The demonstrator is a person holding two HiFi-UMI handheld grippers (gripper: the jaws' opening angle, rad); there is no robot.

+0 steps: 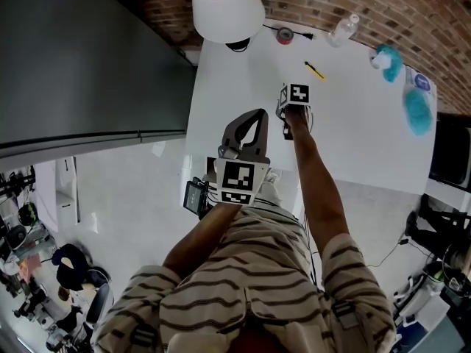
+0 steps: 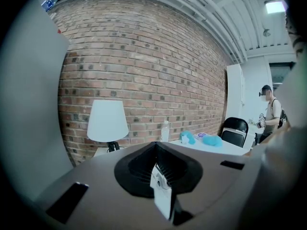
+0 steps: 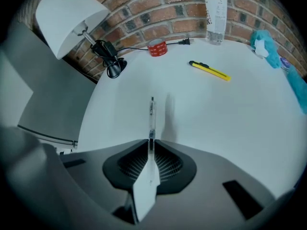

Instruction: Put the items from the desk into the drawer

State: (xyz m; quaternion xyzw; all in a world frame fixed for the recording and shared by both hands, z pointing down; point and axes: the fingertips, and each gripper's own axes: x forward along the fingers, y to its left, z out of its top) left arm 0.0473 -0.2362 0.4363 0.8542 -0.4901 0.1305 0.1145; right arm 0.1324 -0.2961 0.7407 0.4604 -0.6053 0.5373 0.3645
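Note:
A clear pen sticks forward out of my right gripper, whose jaws are shut on its rear end. The pen's tip is just above the white desk. In the head view the right gripper points steeply down over the desk's middle. Closer to the body, at the desk's near left edge, my left gripper has its jaws together on nothing. The left gripper looks level across the desk toward the brick wall. A yellow utility knife and a red tape roll lie farther back.
A white lamp stands at the desk's far left corner, a clear bottle by the wall. Teal cloth items lie at the right end. A grey cabinet flanks the desk's left. A person stands beyond a black chair.

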